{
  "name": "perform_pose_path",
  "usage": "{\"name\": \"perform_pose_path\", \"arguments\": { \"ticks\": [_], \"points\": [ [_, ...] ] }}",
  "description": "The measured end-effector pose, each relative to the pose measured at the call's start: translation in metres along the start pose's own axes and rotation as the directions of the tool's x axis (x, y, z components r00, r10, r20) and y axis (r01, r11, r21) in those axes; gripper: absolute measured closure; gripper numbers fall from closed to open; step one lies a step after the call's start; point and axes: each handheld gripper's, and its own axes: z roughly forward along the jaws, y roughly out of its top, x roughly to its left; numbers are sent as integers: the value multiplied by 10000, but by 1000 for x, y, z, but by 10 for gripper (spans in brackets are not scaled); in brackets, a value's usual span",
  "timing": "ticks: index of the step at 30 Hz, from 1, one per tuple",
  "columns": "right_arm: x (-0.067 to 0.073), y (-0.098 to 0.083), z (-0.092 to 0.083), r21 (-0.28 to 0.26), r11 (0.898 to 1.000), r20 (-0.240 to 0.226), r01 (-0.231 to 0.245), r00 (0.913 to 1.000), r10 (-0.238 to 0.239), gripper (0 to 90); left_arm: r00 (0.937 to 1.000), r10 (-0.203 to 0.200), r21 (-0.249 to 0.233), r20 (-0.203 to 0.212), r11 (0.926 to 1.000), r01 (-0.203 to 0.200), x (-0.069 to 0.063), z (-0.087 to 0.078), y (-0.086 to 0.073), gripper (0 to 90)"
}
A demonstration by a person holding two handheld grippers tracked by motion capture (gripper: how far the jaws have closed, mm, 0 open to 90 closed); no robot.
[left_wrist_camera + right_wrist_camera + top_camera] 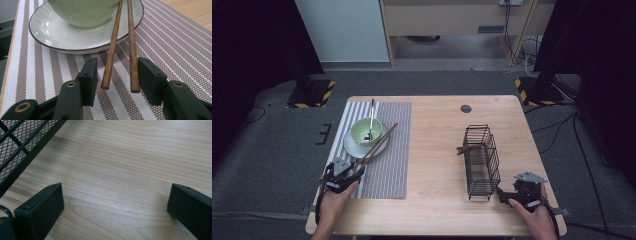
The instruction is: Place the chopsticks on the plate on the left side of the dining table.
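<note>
Two brown wooden chopsticks (379, 142) lean on the rim of a white plate (357, 148) that carries a pale green bowl (363, 131) with a spoon (371, 117) in it. Their near ends rest on the striped placemat (389, 170). My left gripper (354, 171) stands low over the mat with both chopstick (111, 57) ends between its jaws. The left pad is apart from them and the right pad is very close, so the gripper (117, 61) is open. My right gripper (502, 194) rests open on bare wood beside the black wire basket (482, 160), with nothing between its jaws (115, 195).
The wire basket (20, 150) lies on the right half of the wooden table (437, 125) with a brown wooden piece (466, 148) poking out of its left side. A round grommet (466, 108) sits near the table's far edge. Dark stands and cables surround the table.
</note>
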Motion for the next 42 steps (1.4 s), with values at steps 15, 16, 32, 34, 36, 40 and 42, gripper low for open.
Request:
{"name": "perform_pose_path", "arguments": {
  "ticks": [15,16,32,34,36,40,42],
  "points": [
    [0,0,0,1,10000,0,2,10000,-2,8,9999,125,-69,-75,9999,-125,-1,-2,2,676],
    [0,0,0,0,10000,1,1,10000,-1,8,9999,143,-61,-97,9999,-144,-1,-2,2,685],
    [0,0,0,1,10000,1,-1,10000,1,8,9999,60,12,-86,10000,-60,1,-3,2,733],
    [0,0,0,1,10000,0,2,10000,-2,8,10000,74,17,-47,10000,-74,1,-3,2,735],
    [0,0,0,0,10000,1,0,10000,0,8,10000,61,-10,-32,10000,-61,2,-4,1,735],
    [0,0,0,0,10000,1,1,10000,-1,8,10000,85,16,38,10000,-85,4,-5,0,735],
    [0,0,0,1,10000,1,2,10000,-2,8,10000,78,12,41,10000,-78,5,-6,0,734]
  ]
}}
